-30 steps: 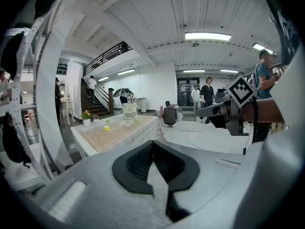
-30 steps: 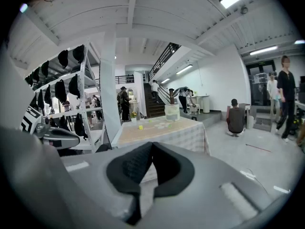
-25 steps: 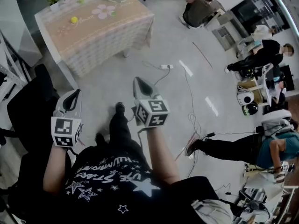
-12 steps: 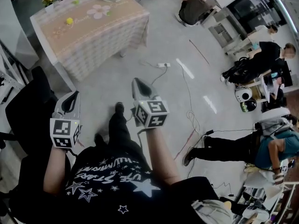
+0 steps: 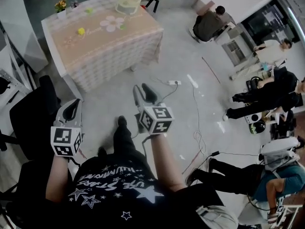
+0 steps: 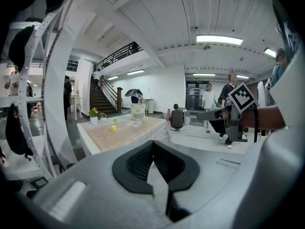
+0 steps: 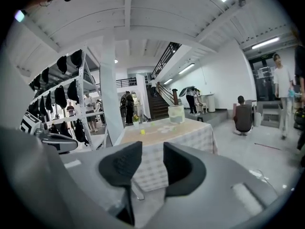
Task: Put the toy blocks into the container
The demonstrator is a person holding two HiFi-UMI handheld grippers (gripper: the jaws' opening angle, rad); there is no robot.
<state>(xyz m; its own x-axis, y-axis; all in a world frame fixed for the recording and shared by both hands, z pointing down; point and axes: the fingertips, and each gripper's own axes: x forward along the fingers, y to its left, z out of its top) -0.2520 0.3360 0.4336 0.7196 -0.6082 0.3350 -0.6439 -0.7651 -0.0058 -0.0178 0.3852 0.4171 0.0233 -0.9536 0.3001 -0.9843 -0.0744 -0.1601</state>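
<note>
A table (image 5: 105, 46) with a checked pink cloth stands across the floor, well ahead of both grippers. On its far end is a pale round container (image 5: 129, 0). A small yellow block (image 5: 81, 31) and a green block (image 5: 88, 11) lie on the cloth. My left gripper (image 5: 71, 109) is held low at the left, shut with nothing in it, pads meeting in the left gripper view (image 6: 152, 146). My right gripper (image 5: 143, 92) points toward the table; its jaws are opening and nothing is between them (image 7: 152, 159). The container (image 7: 176, 113) and yellow block (image 7: 142, 132) show beyond them.
A black chair (image 5: 28, 118) stands at my left beside a white rack (image 7: 66, 104). A power strip (image 5: 172, 82) and cables lie on the floor ahead. Several people stand or sit at the right. A small flower pot (image 5: 60, 5) is on the table's corner.
The right gripper's jaws have parted from shut. The view has shifted so the table and its container sit lower and fuller in the frame. The left gripper stays shut.
</note>
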